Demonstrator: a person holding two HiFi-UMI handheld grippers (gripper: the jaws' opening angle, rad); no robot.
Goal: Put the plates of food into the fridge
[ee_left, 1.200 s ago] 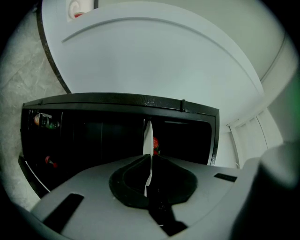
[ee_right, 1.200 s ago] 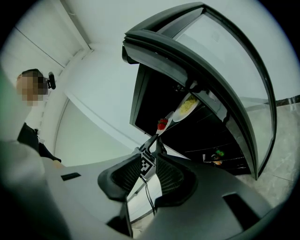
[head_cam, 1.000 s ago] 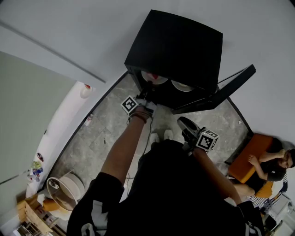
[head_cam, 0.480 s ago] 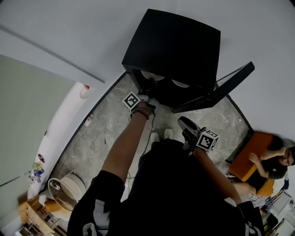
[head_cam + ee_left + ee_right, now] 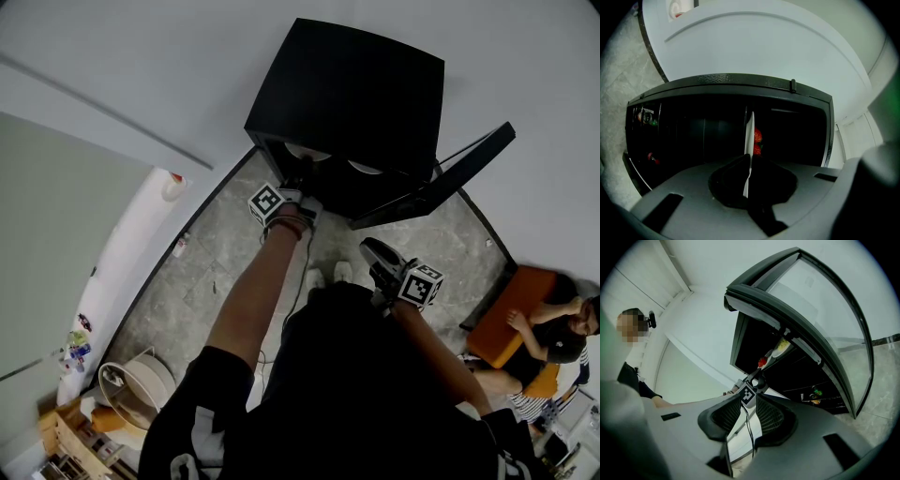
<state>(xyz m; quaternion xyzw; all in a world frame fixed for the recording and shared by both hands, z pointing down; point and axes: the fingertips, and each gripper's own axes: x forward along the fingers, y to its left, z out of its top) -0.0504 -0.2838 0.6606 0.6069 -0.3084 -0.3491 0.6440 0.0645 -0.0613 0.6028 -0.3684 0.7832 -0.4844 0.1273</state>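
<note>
Head view: the left gripper [image 5: 298,192] is at the mouth of the open black fridge [image 5: 356,84], its plate [image 5: 307,153] inside beside a 2nd plate [image 5: 366,169]; the right gripper [image 5: 377,255] is below the door [image 5: 441,183]. Left gripper view: the jaws clamp the plate's rim, strawberries [image 5: 757,137] on it. Right gripper view: the jaws are apart and empty.

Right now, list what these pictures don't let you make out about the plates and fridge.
- Plate in the left hand-held gripper: edge-on in the left gripper view; only strawberries show, other food hidden.
- Shelf under it: lost in the fridge's dark inside.
- Second plate: head view shows only its rim; the fridge top covers the rest.
- Small items at the fridge's left: too small and dark to name.
</note>
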